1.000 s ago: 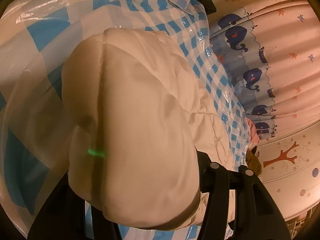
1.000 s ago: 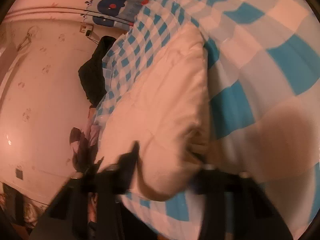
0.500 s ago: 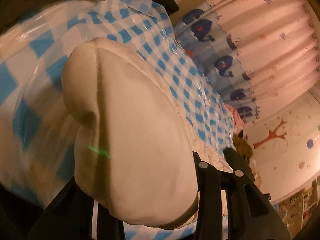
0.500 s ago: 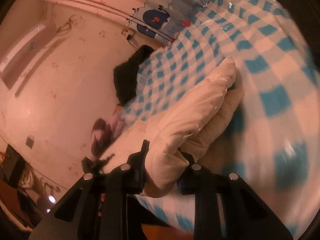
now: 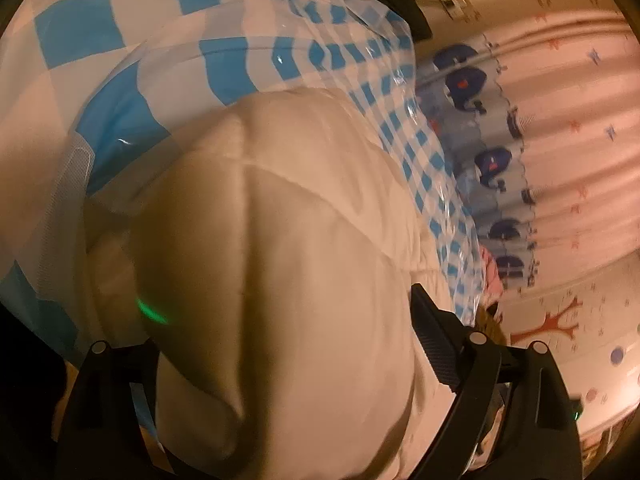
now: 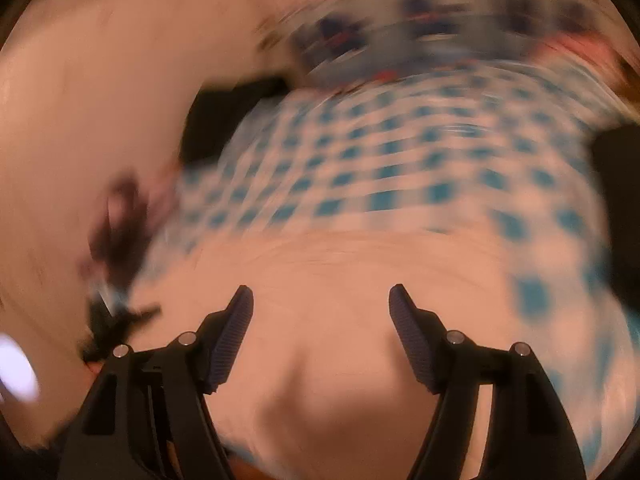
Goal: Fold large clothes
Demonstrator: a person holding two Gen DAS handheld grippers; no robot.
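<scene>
In the left wrist view the left gripper [image 5: 280, 360] fills the lower frame, its jaws having just been opening, with the cream padded garment [image 5: 280, 260] bulging between them; whether the pads press it is unclear. The bulk runs up and right over the blue-checked cover [image 5: 100, 32]. In the blurred right view the right gripper [image 6: 320, 320] stands parted, freshly widened, the garment [image 6: 320, 360] just ahead, untouched.

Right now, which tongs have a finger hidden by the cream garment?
The left tongs: the garment bulges between them, covering one finger. The right tongs show both fingers, nothing between. Both have just been opening.
</scene>
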